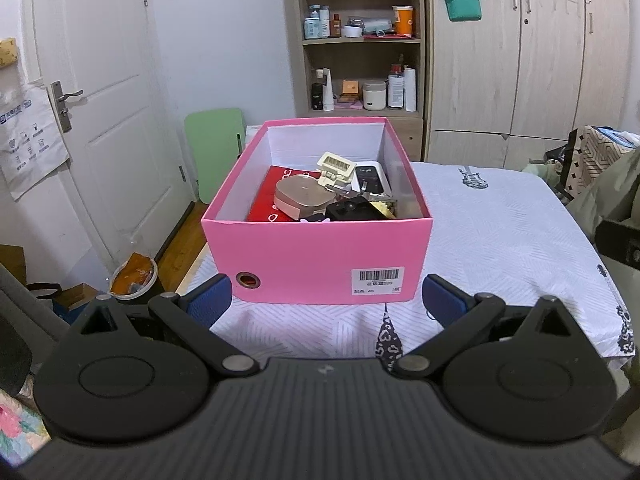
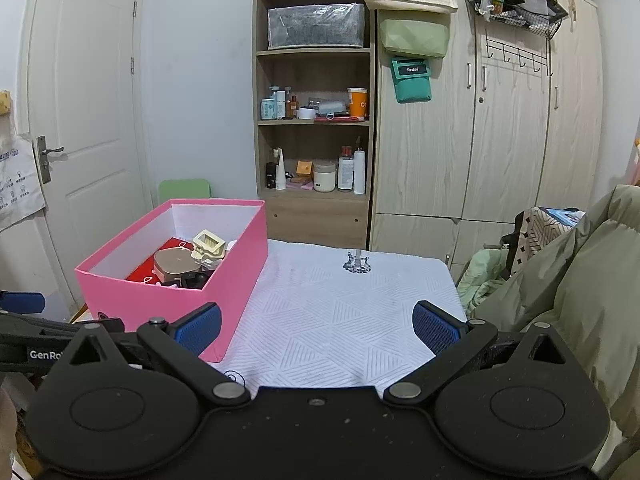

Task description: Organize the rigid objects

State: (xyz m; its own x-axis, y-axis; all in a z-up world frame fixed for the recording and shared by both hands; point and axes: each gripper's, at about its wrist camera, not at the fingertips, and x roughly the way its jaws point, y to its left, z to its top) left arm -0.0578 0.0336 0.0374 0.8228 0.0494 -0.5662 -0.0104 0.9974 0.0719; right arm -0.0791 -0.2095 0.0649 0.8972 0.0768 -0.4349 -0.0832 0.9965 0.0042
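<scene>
i see a table under a white patterned cloth (image 2: 340,320), and on its left part an open pink cardboard shoebox (image 1: 316,256). inside it lie a flat red box (image 1: 264,200), a rounded beige case (image 1: 302,196) on top of that, a cream slotted plastic piece (image 1: 336,168) and a black device (image 1: 356,212). my left gripper (image 1: 326,300) sits just before the shoebox, fingers apart and empty. my right gripper (image 2: 316,326) hangs over bare cloth, fingers apart too.

The left black two-finger gripper with blue pads (image 1: 326,300) and its right twin (image 2: 316,326) both hover level, jaws spread wide, holding nothing.
</scene>
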